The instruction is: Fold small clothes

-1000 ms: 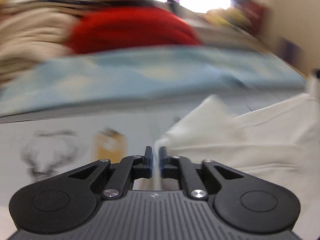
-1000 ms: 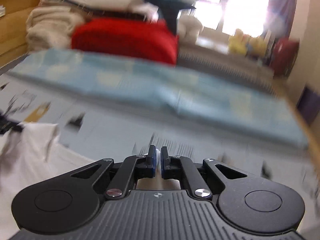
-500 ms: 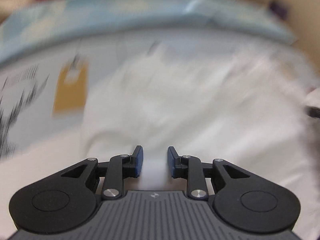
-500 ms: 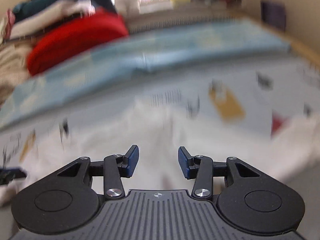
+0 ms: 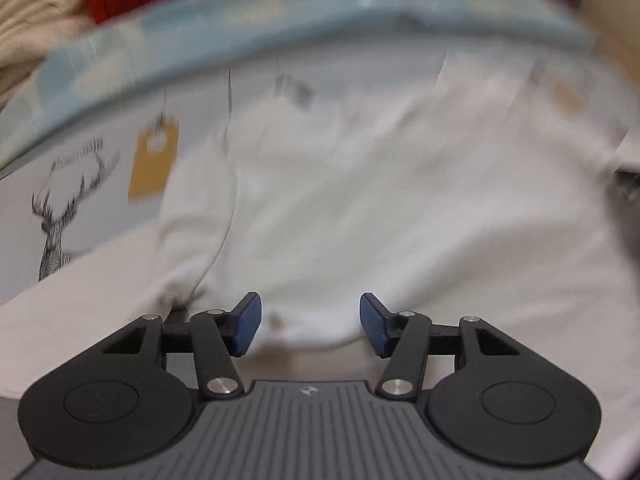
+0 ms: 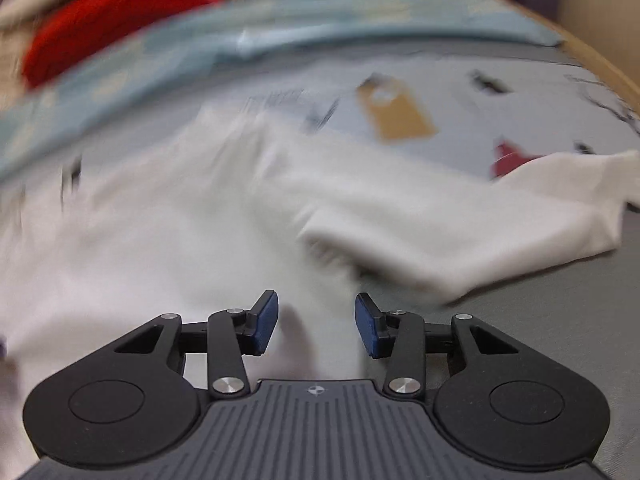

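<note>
White garment (image 5: 380, 200) is lying spread over the printed grey sheet (image 5: 100, 208), filling the centre and right of the left wrist view. In the right wrist view one part of it (image 6: 460, 224) is trailing off toward the right edge. Spreading it flat like this is probably setting up the next fold. Both frames are blurring, so seams and edges are hard to read.

Behind it, a pale blue folded blanket (image 6: 280, 40) is running across the upper frame, with a red bundle (image 6: 120, 12) sitting at upper left; both appear parked clear of the working area.

Left gripper (image 5: 310, 326) is hovering at bottom centre over the garment's near hem, jaws opening wide. Cloth is showing in the gap, but the pads are not pressing on it.

Right gripper (image 6: 316, 326) is sitting at bottom centre of its view, jaws parted about halfway, nothing pinched; white fabric is lying beneath and between the pads.
</note>
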Motion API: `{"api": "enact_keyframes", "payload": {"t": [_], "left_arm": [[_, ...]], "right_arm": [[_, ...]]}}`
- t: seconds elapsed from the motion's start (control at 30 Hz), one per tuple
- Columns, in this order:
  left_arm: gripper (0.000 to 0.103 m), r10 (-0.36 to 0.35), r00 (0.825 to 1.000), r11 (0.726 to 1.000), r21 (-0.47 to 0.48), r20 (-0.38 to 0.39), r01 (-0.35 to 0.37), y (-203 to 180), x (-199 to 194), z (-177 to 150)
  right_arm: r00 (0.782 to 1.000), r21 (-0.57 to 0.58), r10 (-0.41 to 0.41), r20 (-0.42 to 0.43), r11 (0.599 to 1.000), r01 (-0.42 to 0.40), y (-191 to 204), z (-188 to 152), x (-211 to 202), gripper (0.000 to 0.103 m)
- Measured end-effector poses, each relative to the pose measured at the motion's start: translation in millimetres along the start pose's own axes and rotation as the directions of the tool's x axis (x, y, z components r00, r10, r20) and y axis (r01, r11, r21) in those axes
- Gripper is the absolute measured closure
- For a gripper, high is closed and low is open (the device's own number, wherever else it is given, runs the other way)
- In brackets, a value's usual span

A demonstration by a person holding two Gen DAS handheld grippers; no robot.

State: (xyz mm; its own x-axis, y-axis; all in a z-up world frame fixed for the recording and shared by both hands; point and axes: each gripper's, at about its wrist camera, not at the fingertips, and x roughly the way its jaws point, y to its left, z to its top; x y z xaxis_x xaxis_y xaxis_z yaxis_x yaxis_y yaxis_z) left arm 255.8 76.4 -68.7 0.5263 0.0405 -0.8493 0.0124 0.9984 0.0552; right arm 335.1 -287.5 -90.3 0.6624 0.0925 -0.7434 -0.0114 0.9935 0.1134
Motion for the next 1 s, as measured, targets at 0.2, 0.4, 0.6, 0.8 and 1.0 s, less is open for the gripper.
{"api": "enact_keyframes", "payload": {"t": [0.2, 0.4, 0.6, 0.8, 1.0], "left_arm": [[0.042, -0.013, 0.990, 0.995, -0.100, 0.138, 0.027, -24, -17, -9], [0.042, 0.054, 0.982, 0.996, -0.082, 0.183, -0.039, -30, -9, 14], [0.042, 0.035, 0.985, 0.998, -0.053, 0.167, -0.026, -25, 2, 13], [0.042, 0.015, 0.986, 0.996, -0.086, 0.165, 0.000, -14, 2, 12], [0.042, -0.004, 0.988, 0.996, -0.084, 0.151, 0.017, -12, 4, 14]], "right_arm": [[0.954, 0.388, -0.176, 0.241, 0.919, 0.072, -101, 16, -42, 0.058], [0.934, 0.736, -0.306, 0.187, 0.673, 0.073, -211, -17, -26, 0.056], [0.953, 0.766, -0.197, 0.231, 0.640, -0.053, -251, -11, 12, 0.060], [0.915, 0.723, -0.347, 0.205, 0.684, 0.098, -233, 22, 24, 0.102], [0.779, 0.481, -0.053, 0.625, 0.811, -0.332, -195, 80, -14, 0.025]]}}
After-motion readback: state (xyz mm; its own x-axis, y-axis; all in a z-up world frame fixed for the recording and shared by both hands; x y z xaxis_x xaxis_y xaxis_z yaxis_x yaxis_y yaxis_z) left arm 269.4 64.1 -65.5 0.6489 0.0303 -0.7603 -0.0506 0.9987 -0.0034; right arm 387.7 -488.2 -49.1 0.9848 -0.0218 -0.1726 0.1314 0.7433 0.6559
